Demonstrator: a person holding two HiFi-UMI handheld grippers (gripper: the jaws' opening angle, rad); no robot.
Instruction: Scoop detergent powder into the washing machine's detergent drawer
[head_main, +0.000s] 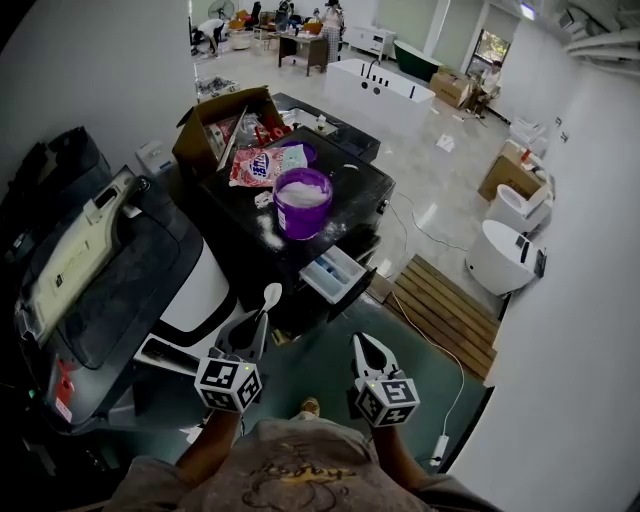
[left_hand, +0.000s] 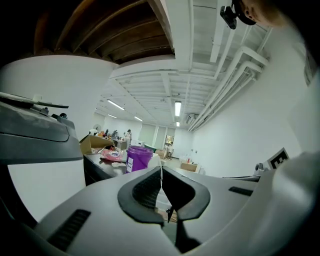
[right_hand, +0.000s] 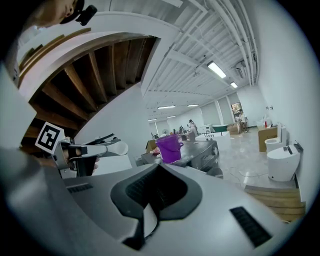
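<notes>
Just short of the open detergent drawer (head_main: 335, 275), the left hand-held gripper (head_main: 258, 326) clamps a white scoop (head_main: 272, 294); the right hand-held gripper (head_main: 362, 346) hangs closed, empty.

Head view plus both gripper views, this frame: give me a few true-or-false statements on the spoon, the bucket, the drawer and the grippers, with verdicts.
1. The left gripper holds a white spoon. True.
2. The purple bucket is empty. False: white powder shows inside it.
3. The detergent drawer is pulled open. True.
4. The right gripper grips the bucket. False: its fingers are together on nothing, well short of the bucket.
5. The spoon's bowl is dipped in the powder. False: it is held in the air in front of the machine, apart from the bucket.
</notes>
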